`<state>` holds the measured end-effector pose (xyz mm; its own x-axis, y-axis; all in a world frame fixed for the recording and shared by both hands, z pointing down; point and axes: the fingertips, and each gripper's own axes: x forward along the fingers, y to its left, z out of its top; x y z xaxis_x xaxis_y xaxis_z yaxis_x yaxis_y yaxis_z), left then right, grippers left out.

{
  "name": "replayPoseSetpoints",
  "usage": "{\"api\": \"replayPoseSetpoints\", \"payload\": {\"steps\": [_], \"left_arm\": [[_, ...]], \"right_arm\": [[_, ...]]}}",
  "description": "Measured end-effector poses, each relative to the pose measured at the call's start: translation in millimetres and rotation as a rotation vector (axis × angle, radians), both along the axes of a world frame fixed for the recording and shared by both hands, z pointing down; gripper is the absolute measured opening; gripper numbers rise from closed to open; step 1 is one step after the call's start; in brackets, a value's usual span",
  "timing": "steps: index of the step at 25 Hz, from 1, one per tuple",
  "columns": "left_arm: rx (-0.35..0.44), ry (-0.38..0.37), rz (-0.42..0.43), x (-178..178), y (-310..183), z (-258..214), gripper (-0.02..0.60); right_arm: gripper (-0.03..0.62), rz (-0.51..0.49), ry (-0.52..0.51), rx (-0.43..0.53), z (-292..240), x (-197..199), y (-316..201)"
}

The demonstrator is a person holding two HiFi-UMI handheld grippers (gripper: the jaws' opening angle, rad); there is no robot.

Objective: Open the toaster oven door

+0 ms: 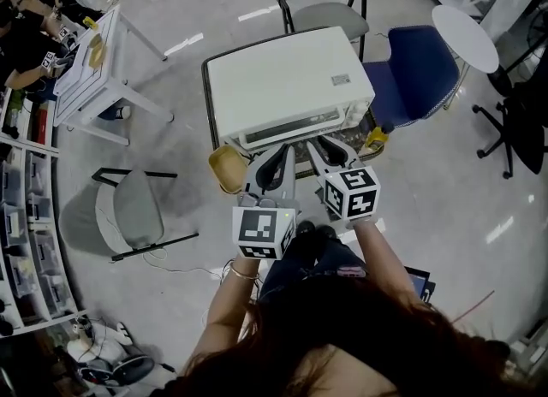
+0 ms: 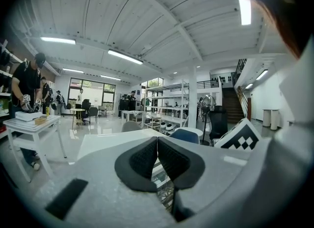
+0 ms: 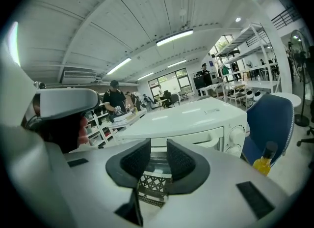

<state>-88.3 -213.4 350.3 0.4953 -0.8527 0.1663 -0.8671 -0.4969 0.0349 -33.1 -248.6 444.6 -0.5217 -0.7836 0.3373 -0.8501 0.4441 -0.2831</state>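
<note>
Head view, left to right.

- A white side table [image 1: 90, 79] is noted at upper left, and a grey chair [image 1: 135, 209] at lower left. Both are well apart from the work.
- A yellow bowl [image 1: 226, 168] is seen just beside the lower left corner of the oven [image 1: 287, 83].
- The left gripper [image 1: 276, 160] is held at centre, pointed at the oven front. In the left gripper view its pads are pressed together, with nothing between them.
- The white oven is set at upper centre on a black-framed stand [image 1: 208, 109], its front turned toward the person.
- The door [image 3: 206, 138] is seen in the right gripper view, left of the knobs [image 3: 237, 136]. Whether it is ajar cannot be told.
- The right gripper [image 1: 330, 151] is held just right of the left one, near the oven front. Its jaws are parted by a narrow gap and nothing is clamped. The door glass is seen through the gap.
- A yellow bottle [image 1: 377, 137] stands at the oven's lower right corner.
- A blue chair [image 1: 419, 70] is seen right of the oven.
</note>
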Motion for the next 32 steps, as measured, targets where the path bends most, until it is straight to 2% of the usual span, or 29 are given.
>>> {"api": "replayPoseSetpoints", "payload": {"steps": [10,26,32], "left_arm": [[-0.022,0.000,-0.002,-5.0,-9.4,10.7,0.015],[-0.060,-0.012,-0.006,-11.5,-24.1,30.1,0.015],[-0.070,-0.011,-0.004,-10.4,-27.8,32.1,0.015]], "right_arm": [[0.114,0.033,-0.091,-0.099,26.6,-2.9,-11.4],[0.176,0.081,-0.311,-0.249,59.4,-4.5,-32.1],[0.197,0.108,-0.425,-0.302,67.3,-3.1,-38.3]]}}
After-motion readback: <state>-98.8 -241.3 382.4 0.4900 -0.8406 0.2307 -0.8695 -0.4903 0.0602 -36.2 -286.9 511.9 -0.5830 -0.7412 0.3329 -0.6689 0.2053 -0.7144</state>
